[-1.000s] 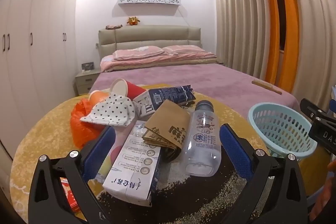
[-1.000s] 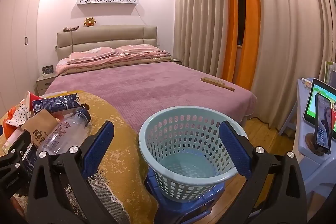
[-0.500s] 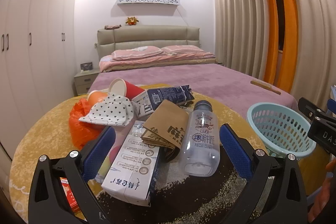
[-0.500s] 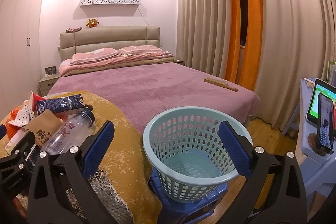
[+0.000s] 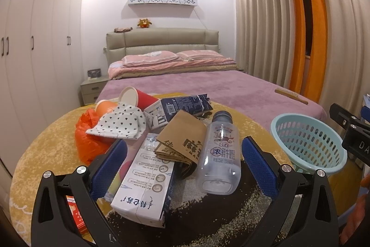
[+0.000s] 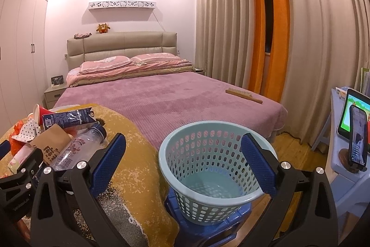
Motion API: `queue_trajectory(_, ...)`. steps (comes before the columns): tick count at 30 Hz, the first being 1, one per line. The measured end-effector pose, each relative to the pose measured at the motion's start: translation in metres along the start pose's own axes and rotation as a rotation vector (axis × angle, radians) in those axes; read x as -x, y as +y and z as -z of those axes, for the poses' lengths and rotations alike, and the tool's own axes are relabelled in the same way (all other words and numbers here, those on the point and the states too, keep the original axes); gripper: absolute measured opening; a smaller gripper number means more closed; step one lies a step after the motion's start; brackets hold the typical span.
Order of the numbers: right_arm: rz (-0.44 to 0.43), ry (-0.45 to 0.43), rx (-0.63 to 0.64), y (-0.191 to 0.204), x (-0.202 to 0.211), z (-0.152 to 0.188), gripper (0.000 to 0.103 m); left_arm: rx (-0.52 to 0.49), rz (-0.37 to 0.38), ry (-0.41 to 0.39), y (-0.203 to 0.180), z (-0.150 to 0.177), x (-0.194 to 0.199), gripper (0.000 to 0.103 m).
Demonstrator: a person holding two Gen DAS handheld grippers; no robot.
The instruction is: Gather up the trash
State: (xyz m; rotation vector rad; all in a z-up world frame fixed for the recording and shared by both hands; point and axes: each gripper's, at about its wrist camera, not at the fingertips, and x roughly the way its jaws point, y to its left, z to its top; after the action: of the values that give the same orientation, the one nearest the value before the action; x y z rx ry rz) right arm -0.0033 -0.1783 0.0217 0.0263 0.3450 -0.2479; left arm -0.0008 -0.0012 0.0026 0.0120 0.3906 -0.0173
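A heap of trash lies on the yellow-covered round table: a clear plastic bottle, a white milk carton, a brown paper bag, a dark blue carton, a red paper cup, a polka-dot cloth and an orange plastic bag. My left gripper hangs open just short of the carton and bottle, holding nothing. A light blue mesh basket stands on a blue stool right of the table. My right gripper is open in front of the basket, empty.
A bed with a purple cover lies behind the table, a wooden brush on it. White wardrobes line the left wall, curtains the right. A phone and tablet stand on a small table at far right.
Both views have shifted only slightly; the basket sits a little further right in the right wrist view. Nothing was gripped or moved on the table.
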Motion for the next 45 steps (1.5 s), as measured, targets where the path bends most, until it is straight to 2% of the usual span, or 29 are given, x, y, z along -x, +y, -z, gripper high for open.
queue_trajectory(22, 0.022, -0.004, 0.013, 0.0004, -0.0018, 0.0005, 0.095, 0.002, 0.002, -0.003, 0.0002, 0.0003, -0.0005, 0.096)
queue_trajectory(45, 0.006, -0.001, 0.014, 0.0004, -0.002, 0.0034, 0.094, 0.006, 0.016, -0.007, -0.0006, 0.0004, 0.0, 0.096)
